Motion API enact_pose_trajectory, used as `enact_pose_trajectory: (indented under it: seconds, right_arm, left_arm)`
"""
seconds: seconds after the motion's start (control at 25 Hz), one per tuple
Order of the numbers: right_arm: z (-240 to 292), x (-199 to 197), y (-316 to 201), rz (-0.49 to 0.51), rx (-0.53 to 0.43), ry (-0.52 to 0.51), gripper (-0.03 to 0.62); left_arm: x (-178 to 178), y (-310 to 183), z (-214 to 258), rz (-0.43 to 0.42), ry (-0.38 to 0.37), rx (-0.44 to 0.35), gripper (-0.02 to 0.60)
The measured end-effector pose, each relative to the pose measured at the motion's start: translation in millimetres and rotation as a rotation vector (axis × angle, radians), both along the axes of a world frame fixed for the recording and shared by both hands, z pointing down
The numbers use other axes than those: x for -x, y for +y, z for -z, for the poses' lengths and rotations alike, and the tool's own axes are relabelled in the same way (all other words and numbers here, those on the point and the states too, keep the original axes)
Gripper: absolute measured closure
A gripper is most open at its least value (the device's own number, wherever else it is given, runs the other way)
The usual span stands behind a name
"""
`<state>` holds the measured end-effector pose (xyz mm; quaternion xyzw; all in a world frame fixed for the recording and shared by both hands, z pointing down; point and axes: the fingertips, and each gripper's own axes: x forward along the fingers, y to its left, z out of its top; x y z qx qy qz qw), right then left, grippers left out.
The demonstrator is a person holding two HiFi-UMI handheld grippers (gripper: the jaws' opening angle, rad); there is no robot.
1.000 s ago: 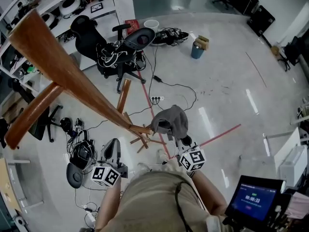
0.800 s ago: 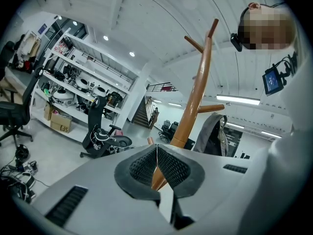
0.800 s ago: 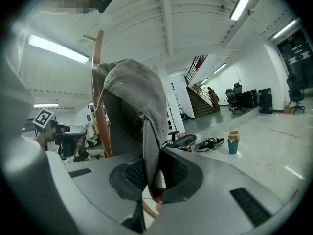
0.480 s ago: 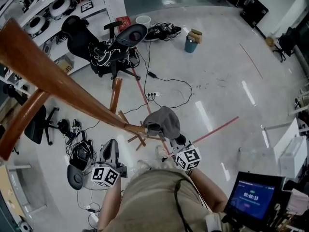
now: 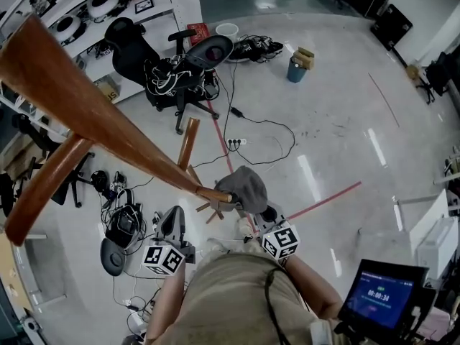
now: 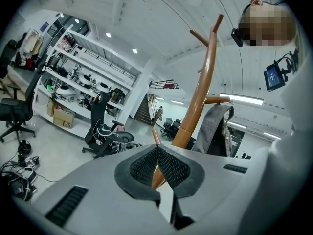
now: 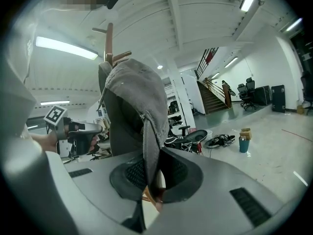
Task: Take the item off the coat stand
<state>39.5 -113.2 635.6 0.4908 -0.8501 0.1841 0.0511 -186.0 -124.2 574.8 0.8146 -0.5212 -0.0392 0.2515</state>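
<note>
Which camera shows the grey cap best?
The right gripper view: the cap fills it, pinched in the right tool. The head view shows it small from above; the left gripper view, hanging beside the stand.

A tall coat stand (image 5: 108,131) of glossy reddish-brown wood stands upright on the floor, with short pegs angling out from its pole. A limp, cap-like grey cloth item (image 5: 244,185) hangs over one peg (image 5: 214,193). One fold is pinched between the right gripper (image 7: 151,173) fingers (image 7: 177,173).
</note>
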Motion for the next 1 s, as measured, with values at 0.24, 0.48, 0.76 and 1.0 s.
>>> enact_pose_trajectory:
  seconds: [0.24, 0.48, 0.76, 1.0]
  right_arm:
    - [-2.9, 4.8, 0.2, 0.021, 0.005, -0.002, 0.56]
    - [-7.1, 6.9, -0.4, 0.032, 0.001, 0.003, 0.56]
    - [-10.3, 4.9, -2.3, 0.032, -0.001, 0.004, 0.56]
    - [-12.1, 4.6, -2.8, 0.029, -0.004, 0.004, 0.56]
  left_arm:
    - [1.8, -0.5, -2.0, 0.005, 0.005, -0.009, 0.563]
    - [2.2, -4.2, -3.8, 0.003, 0.002, -0.02, 0.563]
    - [0.5, -7.4, -6.6, -0.003, -0.005, -0.018, 0.563]
    - [0.6, -9.8, -6.1, -0.01, -0.006, -0.021, 0.563]
